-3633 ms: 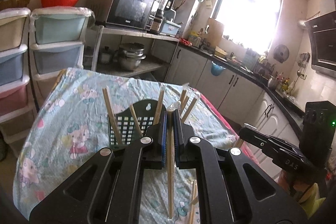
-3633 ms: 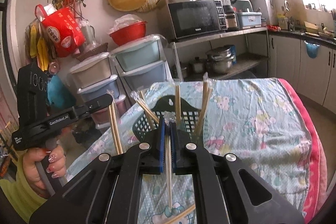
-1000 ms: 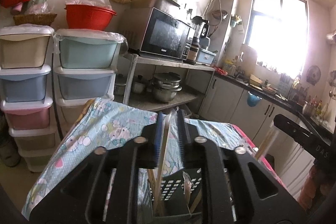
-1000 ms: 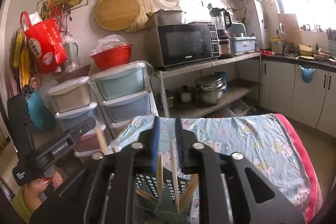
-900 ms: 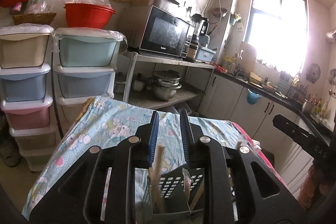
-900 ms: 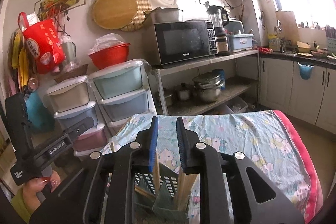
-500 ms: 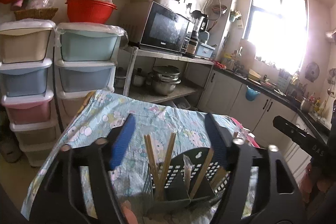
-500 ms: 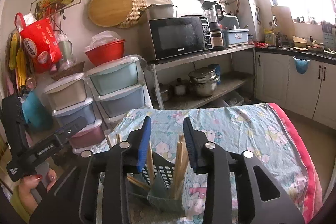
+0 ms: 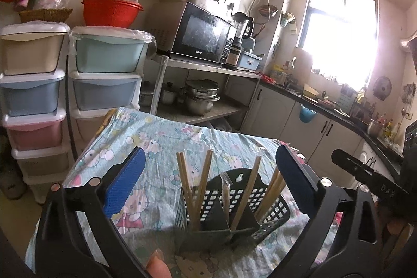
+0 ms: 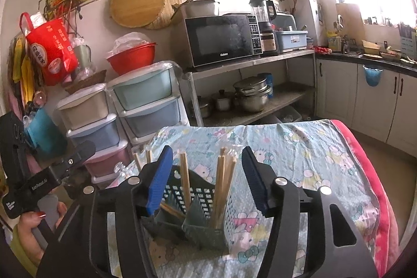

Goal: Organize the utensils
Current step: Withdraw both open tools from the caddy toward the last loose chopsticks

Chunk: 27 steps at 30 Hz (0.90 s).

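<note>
A dark perforated utensil basket [image 9: 263, 202] stands on the cartoon-print tablecloth [image 9: 146, 137], just beyond both grippers. Several wooden chopsticks [image 9: 194, 186] lean upright in its compartments. My left gripper [image 9: 208, 181] is over the basket's near side, its jaws opening wide, and the blue pads [image 9: 122, 184] touch nothing. In the right wrist view the same basket [image 10: 200, 199] and chopsticks [image 10: 224, 181] show between the fingers of my right gripper [image 10: 207, 181]. Its jaws are opening too, and its pads [image 10: 159, 181] press on nothing. Each gripper appears at the edge of the other's view.
Stacked pastel plastic drawers [image 9: 104, 74] stand left of the table. Behind it, a metal shelf [image 10: 250, 61] carries a microwave [image 10: 221, 38], with pots below. White kitchen cabinets [image 10: 365, 95] run along the right. The cloth's pink edge [image 10: 375, 186] marks the table's right side.
Both grippers were shut on chopsticks above the basket and have spread their jaws. The chopsticks slipped free and now stand in the basket.
</note>
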Tool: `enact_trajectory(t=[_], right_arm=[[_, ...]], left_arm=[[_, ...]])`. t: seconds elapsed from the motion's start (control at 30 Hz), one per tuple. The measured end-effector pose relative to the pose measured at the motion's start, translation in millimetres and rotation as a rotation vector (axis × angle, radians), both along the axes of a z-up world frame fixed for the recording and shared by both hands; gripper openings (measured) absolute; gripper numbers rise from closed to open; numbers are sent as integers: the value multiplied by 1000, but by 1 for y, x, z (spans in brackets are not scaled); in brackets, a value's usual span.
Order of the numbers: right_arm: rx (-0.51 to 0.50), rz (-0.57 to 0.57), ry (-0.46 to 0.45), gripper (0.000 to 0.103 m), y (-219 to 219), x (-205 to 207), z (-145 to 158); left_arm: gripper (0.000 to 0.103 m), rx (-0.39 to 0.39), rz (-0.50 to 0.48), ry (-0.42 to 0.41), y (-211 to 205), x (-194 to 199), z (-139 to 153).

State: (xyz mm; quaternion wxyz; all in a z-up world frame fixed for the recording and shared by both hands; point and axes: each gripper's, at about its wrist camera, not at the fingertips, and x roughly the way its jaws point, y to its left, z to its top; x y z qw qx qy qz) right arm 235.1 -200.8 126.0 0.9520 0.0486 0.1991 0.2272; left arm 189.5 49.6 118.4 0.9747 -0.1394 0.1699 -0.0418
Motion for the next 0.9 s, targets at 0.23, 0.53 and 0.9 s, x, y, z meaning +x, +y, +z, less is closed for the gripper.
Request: enact_trajectory(t=[0.23, 0.53, 0.9], right_arm=[[-21, 25, -3, 56, 1, -18, -4], [-55, 43, 4, 57, -2, -47, -15], [-53, 37, 35, 57, -16, -71, -28]], left_arm=[[92, -9, 1, 12, -2, -13, -8], [92, -7, -10, 21, -8, -35, -18], [92, 4, -44, 17, -18, -52, -21]])
